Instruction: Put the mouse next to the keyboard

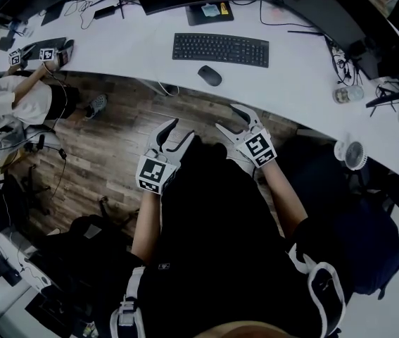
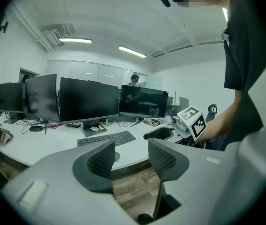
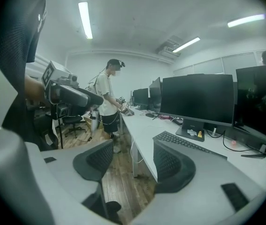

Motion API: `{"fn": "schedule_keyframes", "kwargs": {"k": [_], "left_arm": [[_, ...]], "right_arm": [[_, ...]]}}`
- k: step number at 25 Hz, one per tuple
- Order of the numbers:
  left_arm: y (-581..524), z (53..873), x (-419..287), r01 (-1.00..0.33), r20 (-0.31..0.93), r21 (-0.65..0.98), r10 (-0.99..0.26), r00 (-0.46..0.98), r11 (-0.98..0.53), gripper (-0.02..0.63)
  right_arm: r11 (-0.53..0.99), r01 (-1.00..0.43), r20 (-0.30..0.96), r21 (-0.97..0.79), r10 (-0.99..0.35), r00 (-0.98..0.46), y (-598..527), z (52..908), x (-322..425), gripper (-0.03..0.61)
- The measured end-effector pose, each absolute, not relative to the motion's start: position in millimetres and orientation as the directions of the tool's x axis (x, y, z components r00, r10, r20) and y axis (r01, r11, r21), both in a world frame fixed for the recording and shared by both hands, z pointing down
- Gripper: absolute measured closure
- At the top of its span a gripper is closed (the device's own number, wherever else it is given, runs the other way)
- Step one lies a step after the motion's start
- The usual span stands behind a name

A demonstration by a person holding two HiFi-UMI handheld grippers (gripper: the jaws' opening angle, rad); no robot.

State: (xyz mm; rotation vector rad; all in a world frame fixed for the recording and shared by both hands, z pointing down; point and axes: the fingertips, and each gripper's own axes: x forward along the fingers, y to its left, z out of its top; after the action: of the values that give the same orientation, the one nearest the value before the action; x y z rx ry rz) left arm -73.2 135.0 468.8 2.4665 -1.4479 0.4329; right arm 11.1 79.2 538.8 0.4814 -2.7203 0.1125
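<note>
On the white desk in the head view, the mouse lies just in front of the black keyboard, a narrow strip of desk between them. It is a small, dark, low oval, angled a little and near the desk's front edge. The left tongs and right tongs hover side by side over the wooden floor, short of the desk and apart from the mouse. From the left gripper view, the ribbed dark pads stand well apart with only floor and desk edge in the gap, and the keyboard sits beyond under a row of monitors. From the right gripper view, those jaws also gape wide and hold nothing, the keyboard lies past the right jaw, and a person stands farther along the desk.
</note>
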Motion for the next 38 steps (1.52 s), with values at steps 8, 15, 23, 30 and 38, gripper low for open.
{"fn": "schedule_keyframes", "kwargs": {"k": [8, 15, 23, 30, 38], "left_arm": [[116.9, 467.7, -77.8, -0.876, 0.356, 0.062, -0.81, 0.467, -0.478, 0.394], [98.4, 472.6, -89.5, -0.87, 0.348, 0.07, -0.805, 0.48, -0.488, 0.394], [61.9, 488.3, -112.6, -0.852, 0.353, 0.107, -0.781, 0.515, -0.513, 0.394], [29.2, 498.3, -114.9, -0.827, 0.368, 0.117, -0.749, 0.55, -0.55, 0.394], [3.0, 506.3, -128.3, -0.816, 0.387, 0.135, -0.728, 0.565, -0.562, 0.396]], "right_arm": [[0.938, -0.348, 0.387, -0.003, -0.319, -0.865, 68.6, 541.1, 8.0, 0.308], [0.931, -0.366, 0.402, 0.002, -0.336, -0.852, 51.3, 545.6, 0.4, 0.31], [0.925, -0.38, 0.44, 0.005, -0.343, -0.83, 25.3, 561.0, -21.5, 0.311], [0.918, -0.396, 0.482, -0.02, -0.338, -0.808, 0.7, 585.4, -29.9, 0.31], [0.911, -0.409, 0.532, -0.044, -0.325, -0.782, -25.5, 611.4, -40.4, 0.31]]}}
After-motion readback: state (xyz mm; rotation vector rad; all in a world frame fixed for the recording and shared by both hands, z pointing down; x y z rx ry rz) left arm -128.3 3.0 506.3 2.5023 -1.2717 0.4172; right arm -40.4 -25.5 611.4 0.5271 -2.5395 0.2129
